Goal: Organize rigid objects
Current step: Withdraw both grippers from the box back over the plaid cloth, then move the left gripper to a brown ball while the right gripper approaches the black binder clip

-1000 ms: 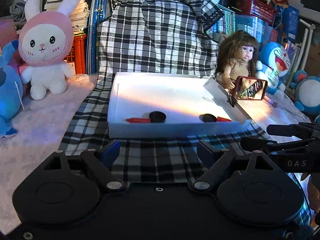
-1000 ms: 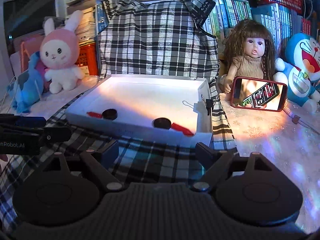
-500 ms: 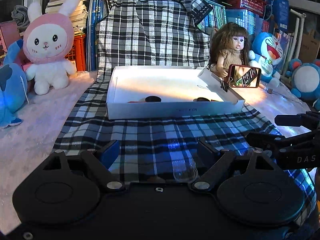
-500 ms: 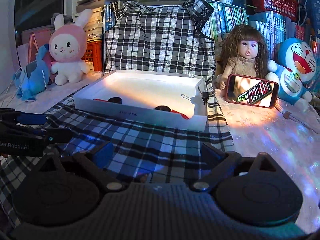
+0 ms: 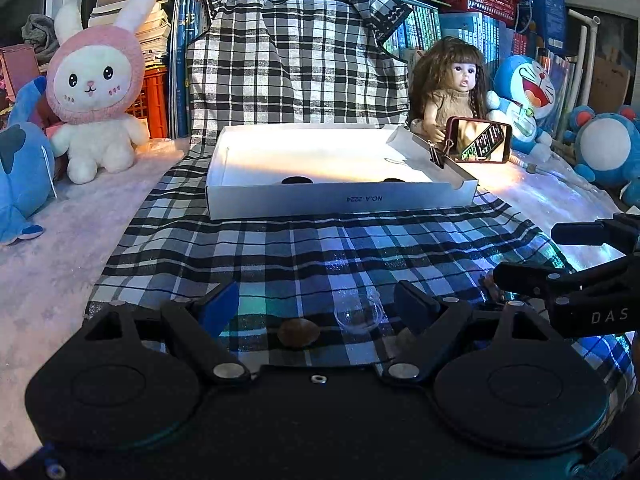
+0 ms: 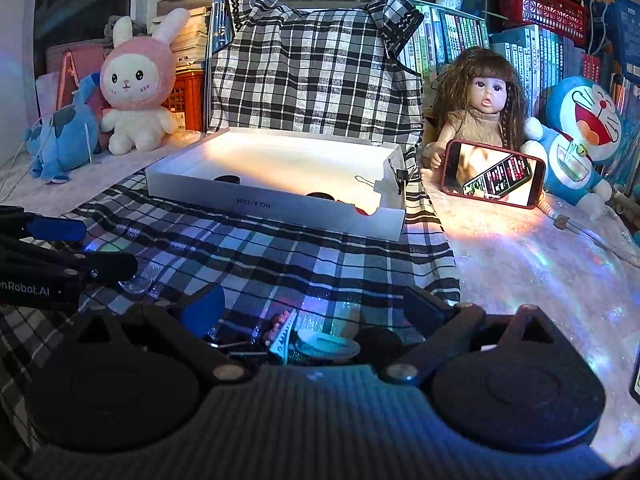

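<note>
A white shallow box lies on the checked cloth, with two black round pieces in it. In the right wrist view the box also shows a red piece. My left gripper is open low over the cloth, with a brown round piece and a clear little cup lying between its fingers, untouched. My right gripper is open wide above a toothed hair clip, a pale oval piece and a dark round piece.
A doll props a red phone right of the box. A pink rabbit plush and a blue plush sit at the left, blue cat plushes at the right. Books and crates stand behind.
Both grippers have drawn back from the box and sunk toward the cloth. Small loose pieces have come into view between their fingers. The right jaws have spread wider.
</note>
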`<state>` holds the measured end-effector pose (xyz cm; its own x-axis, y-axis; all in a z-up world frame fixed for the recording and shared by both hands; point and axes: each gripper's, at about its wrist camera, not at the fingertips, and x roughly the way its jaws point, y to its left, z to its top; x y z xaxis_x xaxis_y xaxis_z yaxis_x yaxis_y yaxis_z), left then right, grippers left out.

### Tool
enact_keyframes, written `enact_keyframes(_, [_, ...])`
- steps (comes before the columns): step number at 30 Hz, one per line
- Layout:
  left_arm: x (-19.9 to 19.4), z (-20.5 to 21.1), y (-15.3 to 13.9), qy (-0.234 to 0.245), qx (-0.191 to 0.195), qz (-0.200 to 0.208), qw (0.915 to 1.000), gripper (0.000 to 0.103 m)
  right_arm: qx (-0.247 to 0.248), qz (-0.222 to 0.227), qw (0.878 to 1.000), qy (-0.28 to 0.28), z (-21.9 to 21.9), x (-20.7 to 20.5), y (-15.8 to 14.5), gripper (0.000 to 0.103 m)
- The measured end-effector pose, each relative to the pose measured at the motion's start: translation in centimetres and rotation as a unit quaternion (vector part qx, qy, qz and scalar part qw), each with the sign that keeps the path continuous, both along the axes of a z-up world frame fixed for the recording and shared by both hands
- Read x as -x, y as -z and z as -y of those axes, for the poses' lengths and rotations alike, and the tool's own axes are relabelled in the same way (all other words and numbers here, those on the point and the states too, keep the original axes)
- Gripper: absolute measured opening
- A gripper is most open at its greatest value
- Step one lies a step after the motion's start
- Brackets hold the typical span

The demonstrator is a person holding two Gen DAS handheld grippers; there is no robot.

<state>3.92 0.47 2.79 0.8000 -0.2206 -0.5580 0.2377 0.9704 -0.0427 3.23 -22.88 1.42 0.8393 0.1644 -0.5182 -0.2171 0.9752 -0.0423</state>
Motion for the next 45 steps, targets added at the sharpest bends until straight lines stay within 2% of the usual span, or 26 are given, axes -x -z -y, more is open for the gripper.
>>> enact_keyframes(20, [1.1, -0.2, 1.2, -0.003, 0.012, 0.0, 0.9999, 0.081, -0.008, 0.0, 1.0, 0.009, 0.6, 1.7, 0.8, 0.1])
enact_keyframes(29, [1.5, -0.2, 1.9, -0.002, 0.02, -0.005, 0.9998, 0.067, -0.009, -0.001, 1.0, 0.008, 0.7, 2.3, 1.2, 0.1])
enact_keyframes(31, [1.5, -0.2, 2.0, 0.0, 0.022, -0.007, 0.9997, 0.06, -0.012, 0.0, 1.0, 0.005, 0.6, 2.4, 1.3, 0.099])
enact_keyframes(37, [2.2, -0.2, 1.7, 0.001, 0.025, -0.004, 0.9997, 0.051, -0.026, 0.002, 1.0, 0.005, 0.8, 2.9, 1.1, 0.095])
enact_keyframes(45, [4.5, 0.6, 1.5, 0.027, 0.034, -0.002, 0.999, 0.051, -0.017, 0.006, 1.0, -0.014, 0.5, 4.5, 1.2, 0.093])
